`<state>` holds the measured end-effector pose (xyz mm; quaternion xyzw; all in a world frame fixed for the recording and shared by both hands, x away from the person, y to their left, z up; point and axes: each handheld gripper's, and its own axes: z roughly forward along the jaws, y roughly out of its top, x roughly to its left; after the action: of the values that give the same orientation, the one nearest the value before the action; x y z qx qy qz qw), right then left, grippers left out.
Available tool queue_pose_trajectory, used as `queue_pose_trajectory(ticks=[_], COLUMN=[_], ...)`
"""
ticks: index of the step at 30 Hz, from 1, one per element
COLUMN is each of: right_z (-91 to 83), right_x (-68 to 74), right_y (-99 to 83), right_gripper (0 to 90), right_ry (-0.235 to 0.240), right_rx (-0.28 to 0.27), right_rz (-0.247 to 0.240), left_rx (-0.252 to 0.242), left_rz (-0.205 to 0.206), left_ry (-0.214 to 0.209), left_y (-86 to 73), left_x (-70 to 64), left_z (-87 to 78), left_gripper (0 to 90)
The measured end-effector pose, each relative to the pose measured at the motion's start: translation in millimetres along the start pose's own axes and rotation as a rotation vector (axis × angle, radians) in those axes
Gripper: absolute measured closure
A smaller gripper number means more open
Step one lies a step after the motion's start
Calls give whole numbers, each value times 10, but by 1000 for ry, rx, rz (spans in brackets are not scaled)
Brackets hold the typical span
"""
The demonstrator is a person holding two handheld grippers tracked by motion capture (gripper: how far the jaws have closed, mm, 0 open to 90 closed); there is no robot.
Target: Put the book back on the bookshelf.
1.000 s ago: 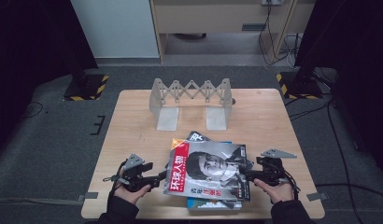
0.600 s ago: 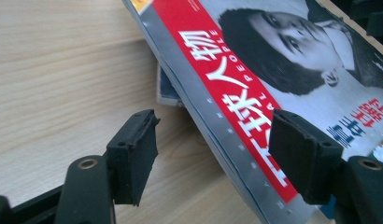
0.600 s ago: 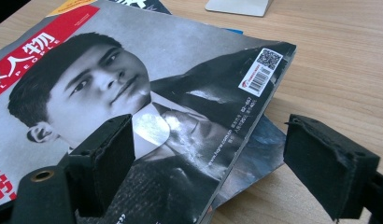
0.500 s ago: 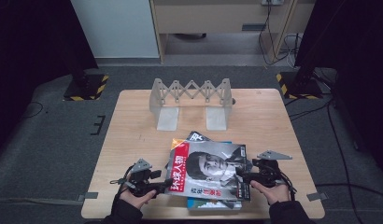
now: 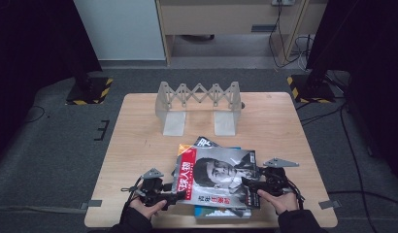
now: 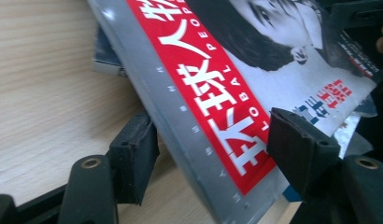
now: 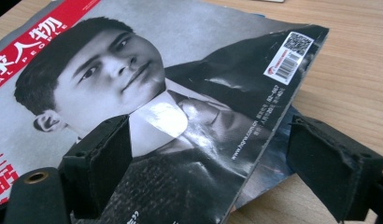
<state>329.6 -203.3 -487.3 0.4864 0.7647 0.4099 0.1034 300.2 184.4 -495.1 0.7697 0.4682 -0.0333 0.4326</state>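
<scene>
While both hands sit at the near edge of the table (image 5: 139, 121), I've got the left gripper (image 5: 174, 196) lined up on the spine side of the top magazine (image 5: 219, 177), jaws apart, one under that raised edge and the other over the red title strip, so the edge sits between them with nothing clamped. Right gripper (image 5: 248, 183) is at the opposite edge, jaws also wide apart, one over the dark cover near the portrait's collar and the other out past the barcode corner, off the paper. That corner curls up a bit. The magazine lies front and centre on the table, skewed on top of a small stack (image 5: 221, 211) of others that peek out at its far and near sides. Well behind it, near the far edge, stands a grey folding rack (image 5: 199, 104).
</scene>
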Motion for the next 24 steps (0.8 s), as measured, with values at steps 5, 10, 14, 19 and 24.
queue_pose_trajectory(ticks=[5,10,14,19,24], right_z=[26,52,63,76,86], right_x=[13,28,29,33,23], right_y=[-3,-12,-16,-24,-30], right_gripper=[143,136,131,124,121], right_ry=[-2,-9,-4,-4,2], right_rx=[8,20,25,25,22], right_rz=[-8,-24,-13,-13,-10], left_rx=[16,27,0,-64,-102], left_rz=[-53,-98,-112,-87,-107], left_ry=[-54,-103,-113,-143,-193], left_y=[10,11,20,49,82], left_x=[58,109,119,87,94], left_z=[52,70,1,-73,-84], left_gripper=[324,356,464,530,532])
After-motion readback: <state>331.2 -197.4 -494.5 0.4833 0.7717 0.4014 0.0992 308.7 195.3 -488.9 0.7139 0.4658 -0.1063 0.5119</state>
